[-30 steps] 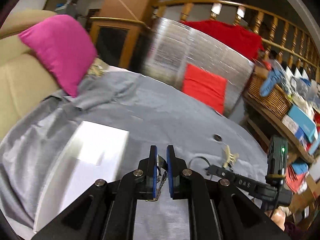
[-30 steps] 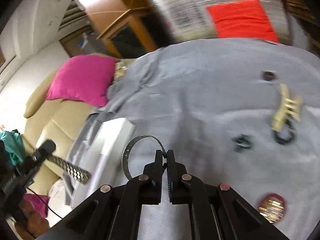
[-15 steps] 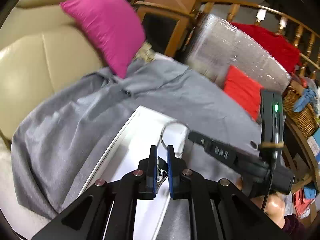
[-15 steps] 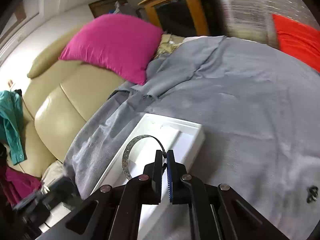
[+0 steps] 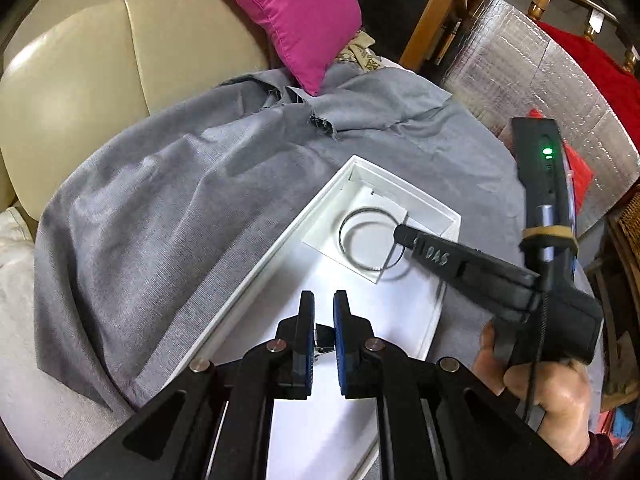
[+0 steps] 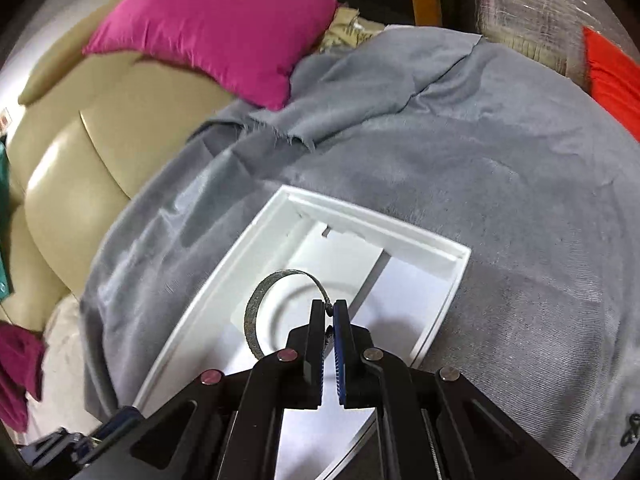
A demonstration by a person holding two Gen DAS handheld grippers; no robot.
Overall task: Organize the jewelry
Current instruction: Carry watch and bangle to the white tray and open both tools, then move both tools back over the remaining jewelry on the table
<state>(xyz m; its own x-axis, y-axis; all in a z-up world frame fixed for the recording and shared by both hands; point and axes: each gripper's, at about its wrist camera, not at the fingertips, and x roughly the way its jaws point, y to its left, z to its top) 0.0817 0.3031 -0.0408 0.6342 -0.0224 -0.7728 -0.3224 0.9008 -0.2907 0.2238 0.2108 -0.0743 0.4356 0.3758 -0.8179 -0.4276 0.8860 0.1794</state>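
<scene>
right tool clamps thin grey metal bangle over shallow white rectangular tray (on grey cloth); left tool pinches small metal piece, unclear.

White tray interior open; bangle inside.

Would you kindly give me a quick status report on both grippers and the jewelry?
Right gripper shut on bangle, held over white tray. Left gripper shut on chain, over the tray's near end. Nothing in the way.

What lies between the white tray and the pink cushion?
Only wrinkled grey cloth lies between the white rectangular tray and the pink cushion, in the right wrist view.
</scene>
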